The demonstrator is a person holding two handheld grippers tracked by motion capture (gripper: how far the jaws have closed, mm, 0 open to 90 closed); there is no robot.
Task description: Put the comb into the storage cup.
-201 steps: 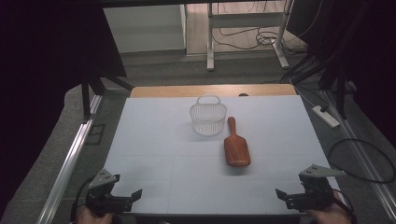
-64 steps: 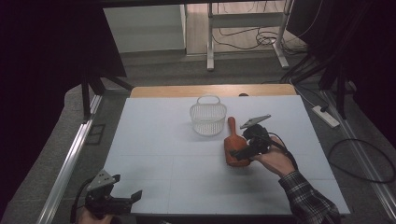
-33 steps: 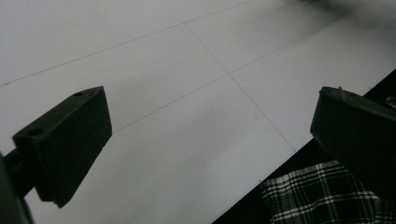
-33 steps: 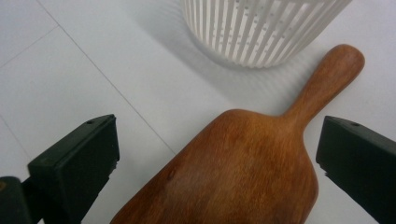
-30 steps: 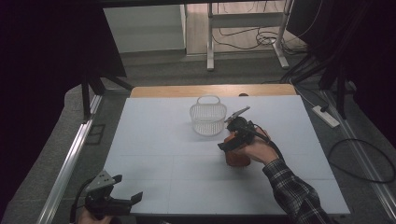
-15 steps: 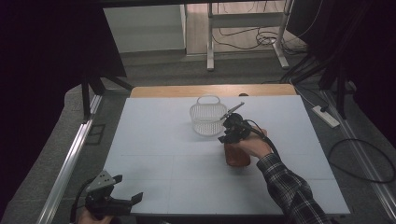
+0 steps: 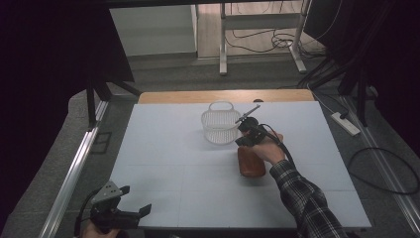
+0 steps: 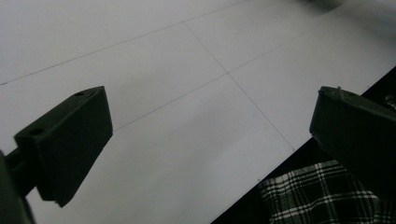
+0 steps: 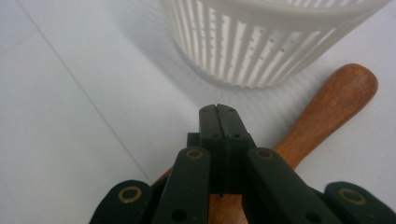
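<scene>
My right tongs (image 9: 218, 108) are fully closed, the two black jaws pressed flat against each other with nothing between them; they have just been closing. They hover just above the wooden handle (image 9: 327, 107) of the brush (image 7: 251, 161), which passes beneath the jaws, and I cannot tell whether they touch the wood. In the high view my right tongs (image 7: 242, 134) sit at the middle of the tabletop (image 7: 163, 144), just right of the basket (image 7: 220, 126), with my hand behind them and the plaid sleeve (image 7: 304, 198) running back to the near right.

My left tongs (image 8: 210, 121) stand wide open and hold nothing, the jaws spread far apart over bare tabletop. In the high view they (image 7: 141, 210) rest at the near left corner, well apart from everything else.

The brush is reddish-brown wood, smooth and slightly glossy, with a rounded handle that swells to a blunt knob at its far end and a broad oblong head at the near end. It lies flat, its handle end just beside the basket. The basket is white plastic, round, with thin vertical slits all around its wall, small holes between them, and a looped handle on the far rim. The tabletop is a matt white sheet crossed by faint thin lines, with a strip of pale wood (image 7: 223, 95) along its far edge.
</scene>
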